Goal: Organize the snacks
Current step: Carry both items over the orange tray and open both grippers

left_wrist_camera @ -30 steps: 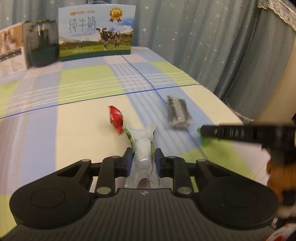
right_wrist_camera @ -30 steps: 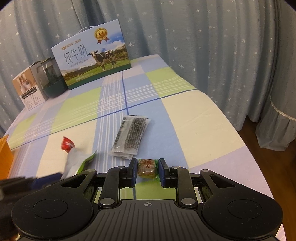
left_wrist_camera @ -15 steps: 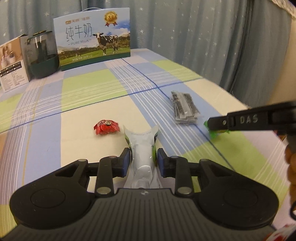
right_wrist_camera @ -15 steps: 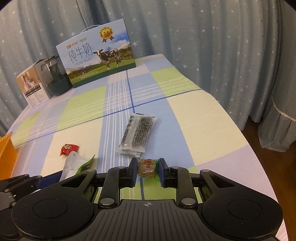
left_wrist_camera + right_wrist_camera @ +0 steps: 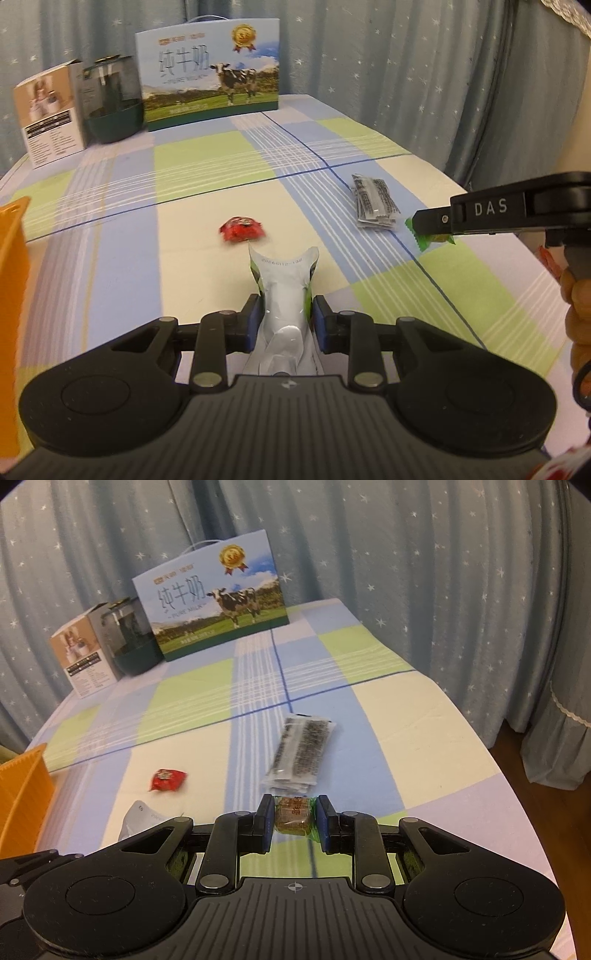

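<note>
My left gripper [image 5: 284, 314] is shut on a silver pouch with green edges [image 5: 282, 280], held above the checked tablecloth [image 5: 110, 266]. My right gripper [image 5: 293, 812] is shut on a small brown candy in a green wrapper [image 5: 291, 808]. In the left wrist view its black finger [image 5: 480, 218] reaches in from the right with that candy [image 5: 430, 240] at its tip. A red wrapped candy [image 5: 242, 229] [image 5: 168, 779] lies on the cloth ahead of the pouch. A dark clear-wrapped snack packet [image 5: 375, 203] [image 5: 301, 753] lies just beyond the right gripper.
An orange basket [image 5: 11, 295] [image 5: 22, 794] stands at the left edge. At the far end stand a milk carton box with a cow picture [image 5: 210, 92], a dark green container [image 5: 112, 107] and a small white box [image 5: 50, 114]. Curtains hang behind and to the right, past the table's edge.
Both grippers have drawn back and up a little, each keeping hold of its snack. The orange basket's edge has come into the left wrist view.
</note>
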Tool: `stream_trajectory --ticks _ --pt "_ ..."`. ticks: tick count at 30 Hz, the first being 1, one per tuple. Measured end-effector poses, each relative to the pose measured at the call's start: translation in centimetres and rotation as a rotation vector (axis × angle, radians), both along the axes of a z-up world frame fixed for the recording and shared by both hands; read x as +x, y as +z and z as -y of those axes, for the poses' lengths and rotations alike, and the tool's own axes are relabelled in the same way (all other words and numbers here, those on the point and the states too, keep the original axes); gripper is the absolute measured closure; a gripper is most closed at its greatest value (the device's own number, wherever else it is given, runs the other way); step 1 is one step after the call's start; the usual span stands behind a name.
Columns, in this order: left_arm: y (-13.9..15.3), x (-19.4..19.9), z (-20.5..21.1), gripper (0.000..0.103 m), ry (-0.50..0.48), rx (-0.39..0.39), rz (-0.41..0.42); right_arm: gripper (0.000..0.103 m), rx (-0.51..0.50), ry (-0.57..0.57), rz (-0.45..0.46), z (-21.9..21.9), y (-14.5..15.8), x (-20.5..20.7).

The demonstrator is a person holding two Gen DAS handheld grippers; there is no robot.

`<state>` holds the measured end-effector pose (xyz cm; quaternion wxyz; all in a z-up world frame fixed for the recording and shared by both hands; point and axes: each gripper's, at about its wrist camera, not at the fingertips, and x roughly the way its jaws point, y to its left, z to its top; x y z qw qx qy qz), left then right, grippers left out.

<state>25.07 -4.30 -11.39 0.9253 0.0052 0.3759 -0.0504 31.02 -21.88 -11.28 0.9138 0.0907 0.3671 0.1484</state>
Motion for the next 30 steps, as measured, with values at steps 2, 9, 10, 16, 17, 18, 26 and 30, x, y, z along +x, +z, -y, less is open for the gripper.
stream_trajectory --ticks 2,9,10,16,17,18,26,30 --pt "0.7 -1.0 -0.4 0.077 0.011 -0.003 0.007 0.079 0.013 -0.002 0.006 -0.3 0.6 -1.0" --pt "3.2 -5.0 -2.4 0.077 0.058 -0.027 0.013 0.079 0.045 0.019 0.021 -2.8 2.0 -6.1" --pt "3.6 -5.6 -2.7 0.077 0.063 -0.027 0.015 0.079 0.048 0.024 0.021 -3.2 2.2 -6.8" --pt "6.1 -9.4 -5.2 0.077 0.117 -0.048 0.039 0.079 0.063 0.037 0.014 -4.9 3.0 -10.5" --pt "6.5 -10.1 -5.6 0.077 0.125 -0.053 0.042 0.079 0.063 0.041 0.012 -5.2 3.2 -11.1" --pt "6.8 -10.6 -6.0 0.077 0.133 -0.057 0.044 0.079 0.064 0.045 0.011 -5.5 3.4 -11.6" --pt "9.4 -15.2 -9.4 0.077 0.205 -0.070 0.072 0.079 0.072 0.128 0.029 -9.4 5.3 -15.5" --pt "10.6 -17.2 -11.1 0.077 0.245 -0.072 0.089 0.079 0.072 0.193 0.051 -12.1 6.5 -17.0"
